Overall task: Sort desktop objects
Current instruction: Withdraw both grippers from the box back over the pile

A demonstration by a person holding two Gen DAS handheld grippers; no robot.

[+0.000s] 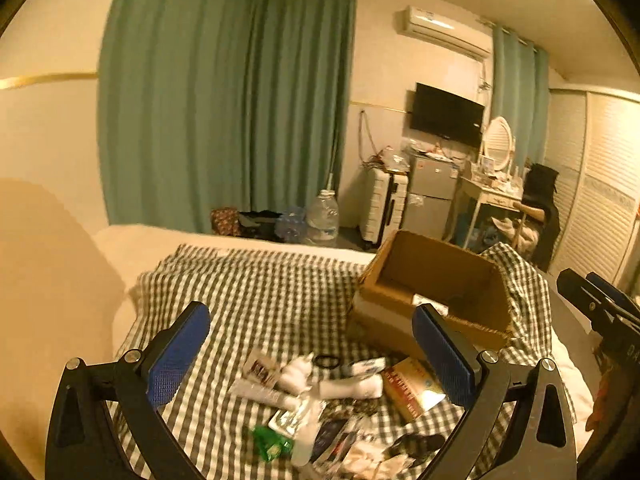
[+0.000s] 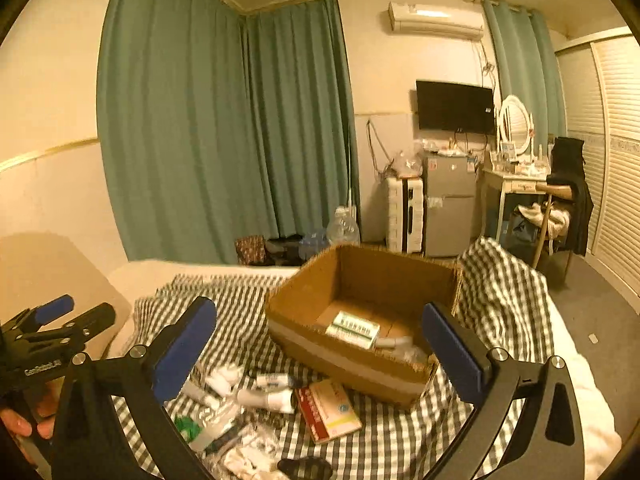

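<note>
Both pairs of blue-padded fingers stand spread wide with nothing between them: the left gripper point(image 1: 312, 354) hangs over the near pile of small objects, and the right gripper point(image 2: 320, 350) points at the open brown cardboard box point(image 2: 304, 342), which sits on the green-and-white checked cloth point(image 1: 256, 292) to the far right of that pile.

A green-and-white flat carton point(image 2: 352, 330) already lies inside the box. Still outside, near its front wall, are a red-and-yellow flat packet point(image 2: 332, 410), a white plastic tube point(image 2: 266, 398), a small black ring point(image 1: 326, 361) and a crumpled green wrapper point(image 1: 272, 446), among other bits too blurred to name.

The main risk, as I judge it, is the crowding: the items touch and overlap, so closing on one may drag or pinch a neighbour along. The cloth is soft and rumpled, so a low reach could catch fabric and tug the whole pile, or tip the box. The ring is thin and lies flat, so wide pads may slide over it. The two grippers are also close, and could knock each other over the pile.
</note>
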